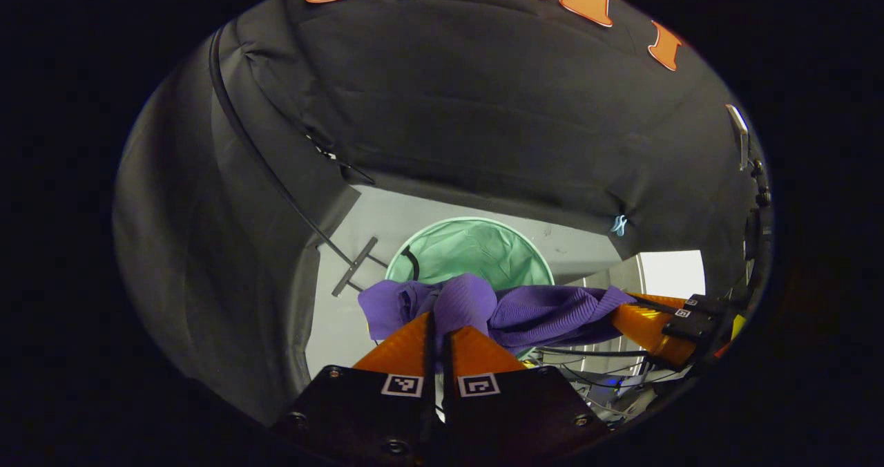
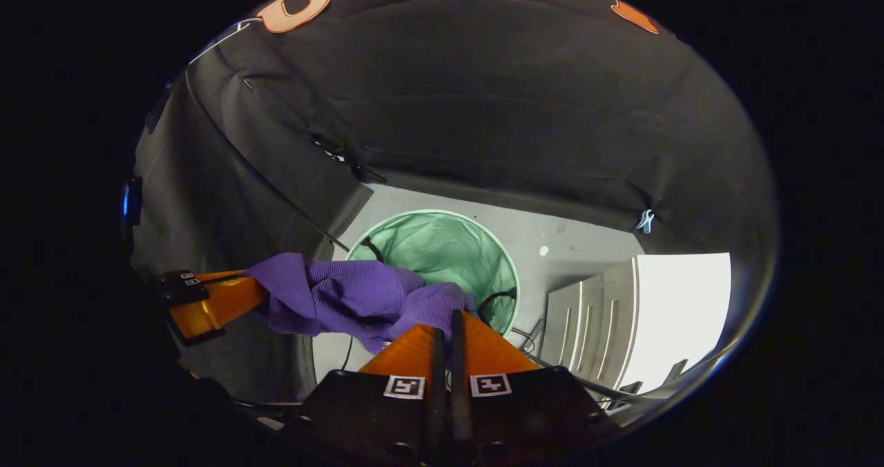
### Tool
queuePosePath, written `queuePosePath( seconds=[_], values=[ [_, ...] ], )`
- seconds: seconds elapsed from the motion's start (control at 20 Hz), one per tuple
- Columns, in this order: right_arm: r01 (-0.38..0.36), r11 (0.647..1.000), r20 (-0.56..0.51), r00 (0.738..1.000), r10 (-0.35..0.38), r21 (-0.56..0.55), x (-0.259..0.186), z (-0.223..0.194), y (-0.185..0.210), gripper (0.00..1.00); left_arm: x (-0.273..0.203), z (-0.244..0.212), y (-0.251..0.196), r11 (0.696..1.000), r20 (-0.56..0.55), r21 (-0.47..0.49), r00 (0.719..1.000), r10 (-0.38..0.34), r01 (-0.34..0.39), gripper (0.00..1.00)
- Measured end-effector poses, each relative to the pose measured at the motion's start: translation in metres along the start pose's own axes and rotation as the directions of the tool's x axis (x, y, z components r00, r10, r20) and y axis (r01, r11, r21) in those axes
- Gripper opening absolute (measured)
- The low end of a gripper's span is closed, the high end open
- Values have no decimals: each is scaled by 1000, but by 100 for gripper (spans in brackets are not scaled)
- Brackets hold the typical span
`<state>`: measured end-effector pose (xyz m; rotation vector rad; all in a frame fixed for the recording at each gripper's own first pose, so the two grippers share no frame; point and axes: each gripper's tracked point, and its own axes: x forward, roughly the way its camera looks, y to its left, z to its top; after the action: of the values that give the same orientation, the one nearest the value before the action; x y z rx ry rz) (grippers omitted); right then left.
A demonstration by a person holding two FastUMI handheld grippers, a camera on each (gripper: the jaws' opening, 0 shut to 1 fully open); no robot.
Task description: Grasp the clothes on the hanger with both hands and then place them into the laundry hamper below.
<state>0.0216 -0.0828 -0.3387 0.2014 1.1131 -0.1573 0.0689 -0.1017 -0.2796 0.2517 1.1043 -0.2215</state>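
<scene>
Left gripper view looks down past my left gripper (image 1: 440, 329), whose two orange jaws sit at the bottom of the frame, pressed nearly together with only a thin dark gap between them. Their tips are closed on a bunched fold of the purple garment (image 1: 483, 308), a ribbed, soft-looking cloth. From there the garment stretches across to the right, where my right gripper (image 1: 625, 311) holds its other end. Directly beneath the cloth sits the laundry hamper (image 1: 476, 249), round, pale green and open at the top, standing on a light grey floor (image 1: 387, 222). In the right gripper view, my right gripper (image 2: 449, 325) shows the same pinch: orange jaws almost touching, clamped on a purple fold. The purple garment (image 2: 345, 294) runs off to the left toward my left gripper (image 2: 252, 294), which grips the far end. The cloth hangs in the air above the near rim of the laundry hamper (image 2: 435, 246), partly covering its opening. A white cabinet (image 2: 621, 315) stands at the right.
</scene>
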Motion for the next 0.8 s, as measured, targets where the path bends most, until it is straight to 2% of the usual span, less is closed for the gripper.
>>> queuePosePath(
  seconds=[0.2, 0.25, 0.3, 0.35, 0.45, 0.55, 0.6, 0.65, 0.7, 0.75, 0.8],
  values=[
    [5, 999, -6, 1000, -5, 31, -1, -3, -6, 11, -3, -2, -2, 1000, -14, 1, 1000, -11, 11, 9],
    [-1, 999, -2, 1000, 1, 41, -4, -2, -5, 7, -3, -1, -2, 1000, -17, 6, 1000, -14, 14, 10],
    [-11, 999, 16, 1000, 10, 51, -6, 3, -4, 19, -5, -3, -2, 1000, -22, 9, 1000, -20, 20, 12],
    [-15, 998, 34, 999, 13, 54, -8, 9, -4, 19, -5, -2, -2, 1000, -17, 11, 1000, -22, 22, 14],
    [-13, 999, 64, 998, 10, 52, -16, 19, -5, 16, -5, 2, -1, 1000, -8, 17, 1000, -20, 20, 24],
    [-9, 999, 78, 997, 5, 51, -19, 21, -5, 23, -6, 2, 0, 1000, 1, 15, 1000, -22, 22, 33],
    [-13, 999, 85, 996, 8, 53, -22, 23, -3, 23, -7, 3, 1, 1000, 4, 12, 1000, -21, 21, 41],
    [-18, 998, 88, 996, 14, 53, -23, 21, -1, 28, -8, 5, 1, 1000, 7, 7, 1000, -22, 22, 51],
    [-21, 999, 89, 996, 17, 47, -25, 19, 0, 32, -8, 4, -1, 1000, 8, 2, 1000, -20, 20, 51],
    [-25, 999, 90, 996, 22, 39, -28, 17, 0, 35, -7, 4, -2, 1000, 8, 2, 1000, -28, 28, 59],
    [-19, 999, 91, 996, 16, 31, -29, 15, 0, 22, -8, 3, -1, 1000, 7, 0, 1000, -27, 27, 63]
  ],
)
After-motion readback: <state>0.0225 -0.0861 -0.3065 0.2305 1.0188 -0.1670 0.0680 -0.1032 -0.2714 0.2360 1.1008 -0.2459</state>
